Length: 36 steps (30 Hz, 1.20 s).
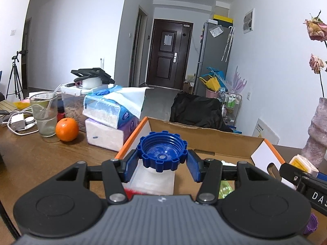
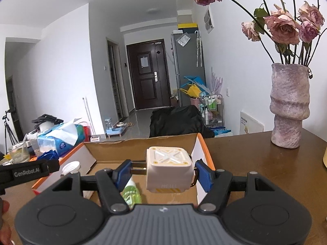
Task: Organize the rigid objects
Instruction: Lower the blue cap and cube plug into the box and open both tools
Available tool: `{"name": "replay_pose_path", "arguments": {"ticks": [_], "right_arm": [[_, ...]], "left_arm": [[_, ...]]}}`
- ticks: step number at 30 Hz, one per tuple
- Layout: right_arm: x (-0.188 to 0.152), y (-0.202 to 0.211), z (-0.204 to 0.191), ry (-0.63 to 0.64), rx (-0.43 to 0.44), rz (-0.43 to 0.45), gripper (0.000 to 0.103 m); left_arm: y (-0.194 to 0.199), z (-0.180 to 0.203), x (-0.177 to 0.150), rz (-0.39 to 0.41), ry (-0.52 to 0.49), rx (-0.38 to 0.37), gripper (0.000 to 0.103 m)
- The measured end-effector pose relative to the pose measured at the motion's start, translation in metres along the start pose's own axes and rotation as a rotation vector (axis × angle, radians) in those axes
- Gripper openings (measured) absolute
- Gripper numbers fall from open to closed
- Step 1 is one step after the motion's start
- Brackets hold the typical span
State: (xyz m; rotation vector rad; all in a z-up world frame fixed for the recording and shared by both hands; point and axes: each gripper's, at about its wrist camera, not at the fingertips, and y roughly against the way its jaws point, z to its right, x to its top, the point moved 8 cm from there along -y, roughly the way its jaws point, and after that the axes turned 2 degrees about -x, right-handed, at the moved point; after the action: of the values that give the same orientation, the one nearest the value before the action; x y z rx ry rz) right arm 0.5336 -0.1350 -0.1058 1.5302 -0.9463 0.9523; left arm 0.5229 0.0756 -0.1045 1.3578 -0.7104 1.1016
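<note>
We see the left gripper clamped on a blue cap, the right gripper clamped on a white charger, both over the box. Brown table: orange at 10 o'clock, vase at 2. Door at 12, far.

Box open on top, bottle inside; tissue packs crowd table's left side, vase at right edge.

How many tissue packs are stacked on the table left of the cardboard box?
2. A blue tissue pack lies on top, with a sheet pulled out; a white and purple tissue pack sits under it, beside the cardboard box. Others may be hidden behind them.
</note>
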Motion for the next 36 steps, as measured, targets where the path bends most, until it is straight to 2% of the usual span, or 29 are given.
{"name": "replay_pose_path", "arguments": {"ticks": [24, 36], "right_arm": [[0.015, -0.062, -0.018, 0.035, 0.002, -0.001, 0.066], [0.010, -0.075, -0.022, 0.049, 0.039, -0.074, 0.067]], "left_arm": [[-0.059, 0.017, 0.021, 0.009, -0.067, -0.041, 0.053], [-0.071, 0.013, 0.020, -0.033, -0.105, -0.051, 0.055]]}}
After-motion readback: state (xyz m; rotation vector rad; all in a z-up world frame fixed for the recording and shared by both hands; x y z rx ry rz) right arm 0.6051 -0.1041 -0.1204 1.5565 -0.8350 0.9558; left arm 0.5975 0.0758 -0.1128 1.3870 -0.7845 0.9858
